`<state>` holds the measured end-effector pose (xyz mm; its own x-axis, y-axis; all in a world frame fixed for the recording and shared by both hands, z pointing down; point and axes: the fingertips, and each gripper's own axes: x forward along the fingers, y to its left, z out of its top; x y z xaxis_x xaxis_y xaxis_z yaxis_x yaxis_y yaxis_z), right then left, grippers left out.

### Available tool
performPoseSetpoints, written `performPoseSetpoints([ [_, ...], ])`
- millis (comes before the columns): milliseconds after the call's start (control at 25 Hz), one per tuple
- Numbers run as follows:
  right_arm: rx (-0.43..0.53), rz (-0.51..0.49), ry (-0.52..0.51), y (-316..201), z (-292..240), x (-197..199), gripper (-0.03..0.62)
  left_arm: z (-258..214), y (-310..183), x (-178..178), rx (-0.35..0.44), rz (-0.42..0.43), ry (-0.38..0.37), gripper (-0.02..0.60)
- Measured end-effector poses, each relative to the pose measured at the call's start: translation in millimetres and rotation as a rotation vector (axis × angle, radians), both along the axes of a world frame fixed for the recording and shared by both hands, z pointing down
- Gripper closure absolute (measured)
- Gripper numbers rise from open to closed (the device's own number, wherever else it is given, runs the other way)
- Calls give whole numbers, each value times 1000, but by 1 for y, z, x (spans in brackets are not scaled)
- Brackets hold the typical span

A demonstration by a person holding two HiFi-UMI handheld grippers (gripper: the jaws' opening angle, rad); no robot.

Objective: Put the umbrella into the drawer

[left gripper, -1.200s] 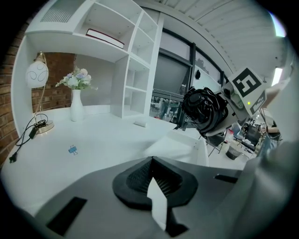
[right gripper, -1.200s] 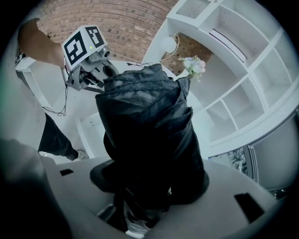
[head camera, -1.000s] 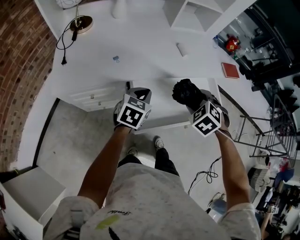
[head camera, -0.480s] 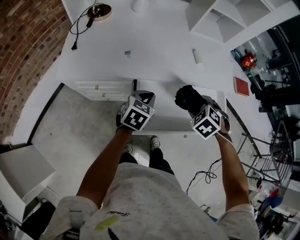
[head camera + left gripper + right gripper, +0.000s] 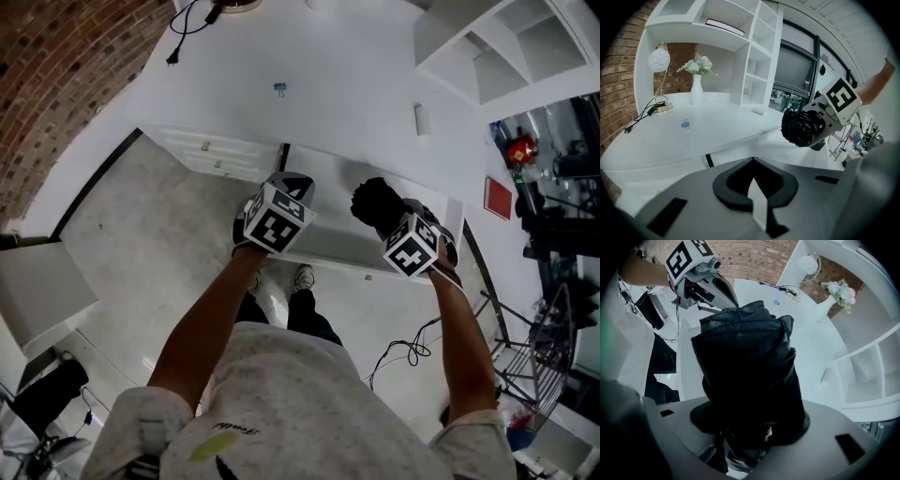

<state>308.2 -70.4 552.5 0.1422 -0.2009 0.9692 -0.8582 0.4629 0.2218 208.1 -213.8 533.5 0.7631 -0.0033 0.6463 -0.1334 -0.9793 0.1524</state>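
R tool (image 5: 745,432) is clamped on the folded black fabric umbrella (image 5: 745,371), held over the open white drawer (image 5: 333,220) just below it. L tool (image 5: 753,180) is alongside, jaws together, empty. Pickup & opening look done; left: lower in, release, prob. shut drawer.

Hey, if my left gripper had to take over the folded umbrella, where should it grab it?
Probably the free end of the folded umbrella, sticking out past the right gripper, which clamps its other end. Come from the left, jaws across the round bundle; the left gripper is empty.
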Motion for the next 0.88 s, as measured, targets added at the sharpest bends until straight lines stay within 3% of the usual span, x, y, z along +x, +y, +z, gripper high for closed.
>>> performPoseSetpoints([
  [880, -183, -100, -157, 15, 57, 0, 342, 15, 15, -2, 39, -145, -58, 584],
])
